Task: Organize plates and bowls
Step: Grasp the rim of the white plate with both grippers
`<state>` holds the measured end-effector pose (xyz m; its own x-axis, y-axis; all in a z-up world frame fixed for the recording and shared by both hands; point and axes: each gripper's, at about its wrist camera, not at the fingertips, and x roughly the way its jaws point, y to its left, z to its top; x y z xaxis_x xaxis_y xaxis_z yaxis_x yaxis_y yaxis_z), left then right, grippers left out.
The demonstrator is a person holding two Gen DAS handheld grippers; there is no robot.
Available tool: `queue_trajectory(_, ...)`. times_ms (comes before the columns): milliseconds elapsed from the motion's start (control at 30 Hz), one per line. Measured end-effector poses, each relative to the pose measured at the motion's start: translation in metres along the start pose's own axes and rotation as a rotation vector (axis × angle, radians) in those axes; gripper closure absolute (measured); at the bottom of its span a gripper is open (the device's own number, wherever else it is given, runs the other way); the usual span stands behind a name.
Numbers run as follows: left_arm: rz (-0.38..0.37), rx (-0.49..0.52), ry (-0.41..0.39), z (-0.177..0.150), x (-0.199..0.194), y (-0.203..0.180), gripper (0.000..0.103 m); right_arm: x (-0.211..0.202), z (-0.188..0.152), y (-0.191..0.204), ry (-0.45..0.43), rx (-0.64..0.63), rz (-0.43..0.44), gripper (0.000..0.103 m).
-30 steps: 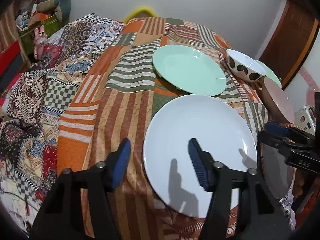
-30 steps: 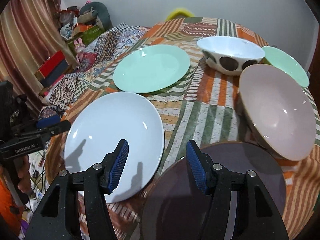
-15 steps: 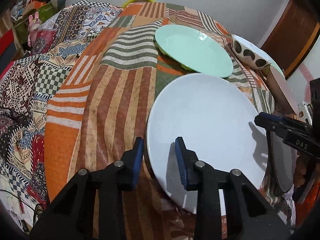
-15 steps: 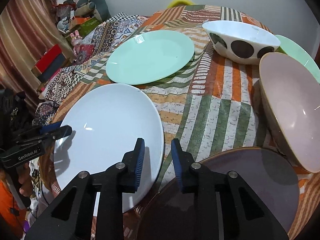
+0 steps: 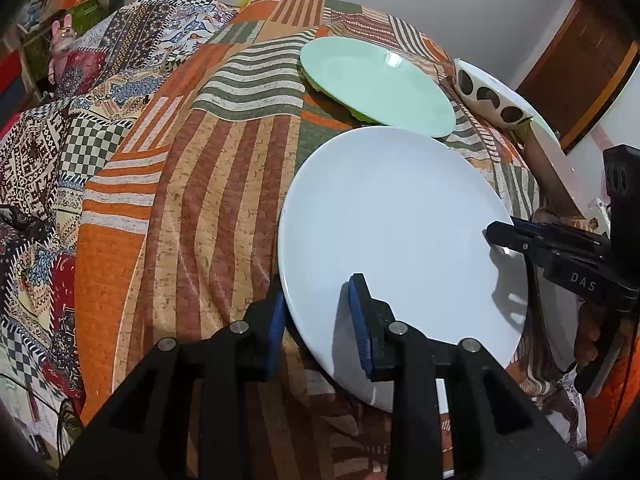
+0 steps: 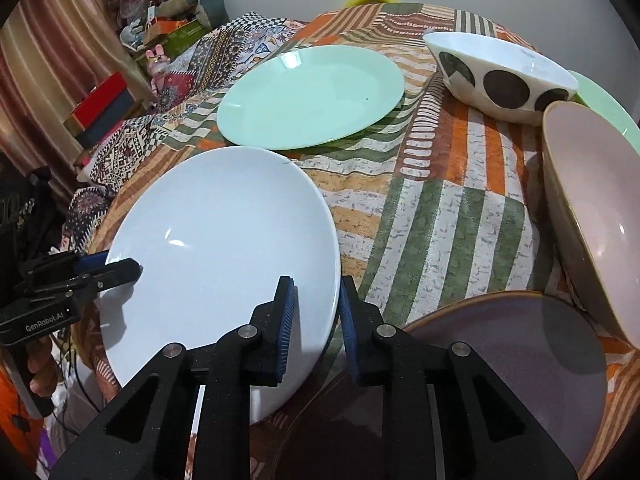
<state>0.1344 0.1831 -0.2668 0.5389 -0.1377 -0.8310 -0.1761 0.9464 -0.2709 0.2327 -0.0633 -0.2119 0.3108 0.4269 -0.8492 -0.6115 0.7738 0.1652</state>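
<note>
A large white plate (image 5: 396,216) (image 6: 224,248) lies on the patchwork cloth. My left gripper (image 5: 318,312) is shut on its left rim, one finger under and one on top. My right gripper (image 6: 316,312) is shut on its right rim. The plate looks tilted, slightly raised off the cloth. Behind it lies a mint green plate (image 5: 376,84) (image 6: 312,96). A white bowl with dark spots (image 6: 500,76) (image 5: 492,94), a pink bowl (image 6: 592,208) and a grey-purple plate (image 6: 512,368) are on the right.
A second green plate (image 6: 600,100) peeks out behind the pink bowl. Boxes and toys (image 6: 160,32) crowd the far left beyond the cloth-covered table (image 5: 192,184). A wooden door (image 5: 584,76) stands at the right.
Both grippers have moved in onto the white plate's opposite rims and closed from wide open. The plate has shifted and tilted slightly.
</note>
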Motion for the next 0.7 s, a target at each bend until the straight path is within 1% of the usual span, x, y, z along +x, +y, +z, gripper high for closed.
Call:
queue_trajectory(167, 0.007, 0.009, -0.001, 0.001, 0.000, -0.001, 0.072, 0.000, 0.000, 0.004, -0.013, -0.007, -0.019, 0.081)
queue_trajectory(367, 0.013, -0.004, -0.009, 0.001, -0.005, -0.002, 0.072, -0.001, -0.001, 0.009, -0.020, -0.008, -0.042, 0.082)
queue_trajectory(567, 0.009, -0.003, -0.020, -0.001, -0.015, -0.007, 0.072, -0.008, -0.006, 0.009, -0.028, 0.003, -0.037, 0.082)
queue_trajectory(700, 0.007, 0.007, -0.042, 0.000, -0.027, -0.014, 0.073, -0.015, -0.008, 0.007, -0.035, 0.016, -0.031, 0.082)
